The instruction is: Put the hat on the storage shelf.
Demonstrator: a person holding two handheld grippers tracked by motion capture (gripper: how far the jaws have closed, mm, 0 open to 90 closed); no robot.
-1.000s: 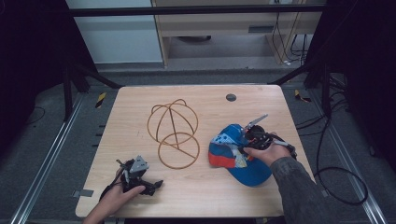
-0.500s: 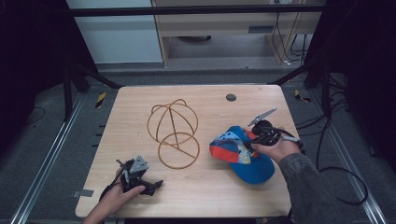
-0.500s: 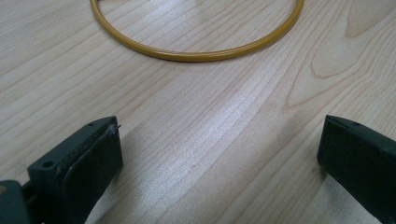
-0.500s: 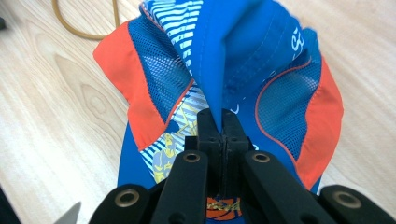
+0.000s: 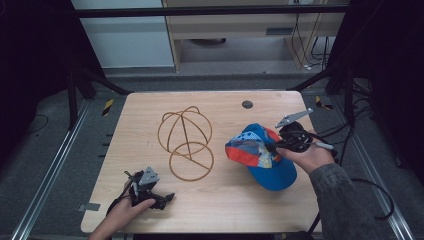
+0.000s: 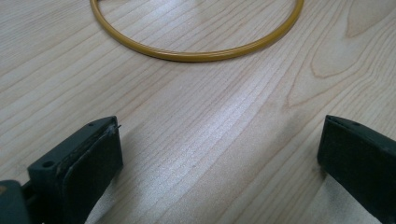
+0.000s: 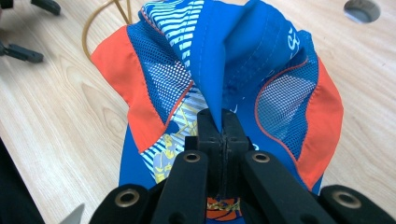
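Clearly the cap (image 5: 262,157) is light and floppy: pinched by a fold of crown fabric in the right gripper (image 7: 219,122), it sags just right of the wire stand (image 5: 186,142). Gripping the stiffer brim would steady it. Left gripper (image 6: 219,163), near the stand, is spread, empty.

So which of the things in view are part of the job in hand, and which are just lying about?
Part of the job:
- blue and orange cap, a fold of it pinched in the shut right claw
- gold wire hat stand, beside the cap

Lying about:
- left claw, open, resting on the table
- round hole in the tabletop
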